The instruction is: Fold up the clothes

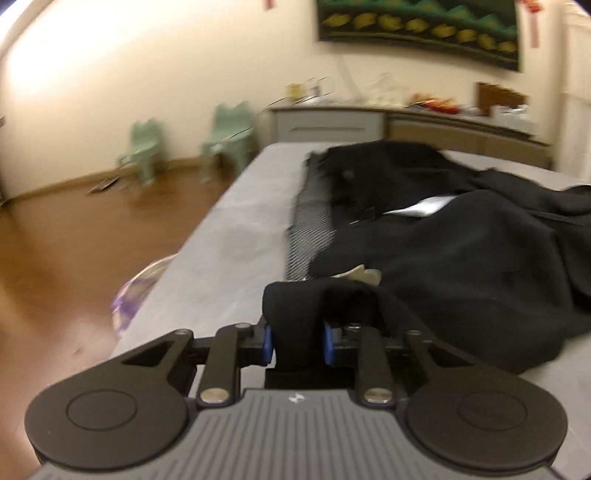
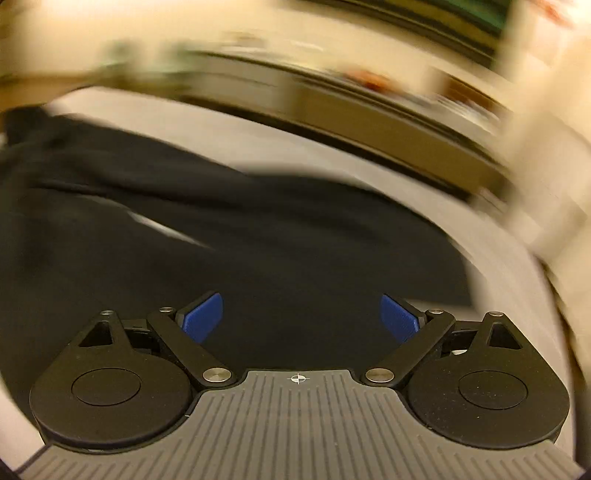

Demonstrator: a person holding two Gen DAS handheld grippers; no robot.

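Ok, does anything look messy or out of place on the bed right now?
Yes. The black garment lies rumpled on the grey bed, its mesh lining and a white label exposed. The left gripper pinches a bunched edge; the right gripper is open above the cloth.

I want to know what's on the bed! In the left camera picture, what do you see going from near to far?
Left tool pinching black cloth → black garment on the grey bed → long cabinet → green wall hanging.
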